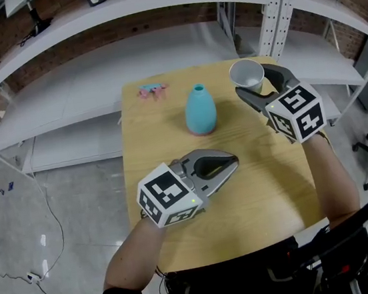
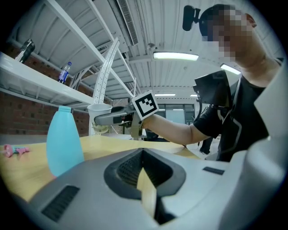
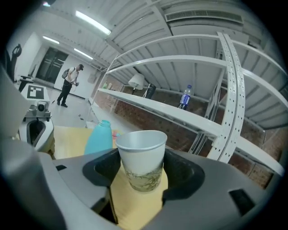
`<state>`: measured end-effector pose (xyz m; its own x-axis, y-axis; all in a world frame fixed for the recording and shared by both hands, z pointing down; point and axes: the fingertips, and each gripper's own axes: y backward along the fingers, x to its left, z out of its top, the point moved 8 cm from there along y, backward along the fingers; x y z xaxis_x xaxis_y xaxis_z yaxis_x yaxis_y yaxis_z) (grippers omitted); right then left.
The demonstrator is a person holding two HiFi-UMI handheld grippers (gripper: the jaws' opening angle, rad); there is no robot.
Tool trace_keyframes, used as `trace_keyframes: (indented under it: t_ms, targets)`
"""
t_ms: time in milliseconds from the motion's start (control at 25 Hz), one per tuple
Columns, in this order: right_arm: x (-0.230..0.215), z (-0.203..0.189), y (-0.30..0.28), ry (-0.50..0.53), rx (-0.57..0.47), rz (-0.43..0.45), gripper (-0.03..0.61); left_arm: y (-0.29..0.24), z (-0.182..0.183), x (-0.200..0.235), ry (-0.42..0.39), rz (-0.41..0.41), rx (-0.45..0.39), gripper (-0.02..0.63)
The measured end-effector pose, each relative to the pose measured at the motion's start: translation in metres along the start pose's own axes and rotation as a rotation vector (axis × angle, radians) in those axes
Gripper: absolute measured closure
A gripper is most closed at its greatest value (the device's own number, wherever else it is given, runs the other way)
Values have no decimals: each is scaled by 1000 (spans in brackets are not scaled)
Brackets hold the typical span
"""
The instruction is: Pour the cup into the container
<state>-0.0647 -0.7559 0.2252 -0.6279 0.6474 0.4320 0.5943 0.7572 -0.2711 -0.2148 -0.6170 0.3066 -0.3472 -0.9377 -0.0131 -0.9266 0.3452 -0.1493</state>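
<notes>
Nearest, left gripper hovers pressed together, empty. Right gripper pinches upright cup at tabletop's far right corner. Pouring likely next: tip it over blue container.

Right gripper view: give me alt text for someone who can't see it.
The right tool grips a white paper cup upright over the wooden table. A turquoise bottle stands behind it to the left, with white shelving beyond.

White cup with greenish sprig print, turquoise container, pale wood-grain table.
</notes>
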Motion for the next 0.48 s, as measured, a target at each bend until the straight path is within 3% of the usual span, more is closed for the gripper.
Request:
trace_keyframes:
  t_ms: [480]
  targets:
    - [24,41,-13,236,8,-29,276,0,0,0,-3,-5,-3,612]
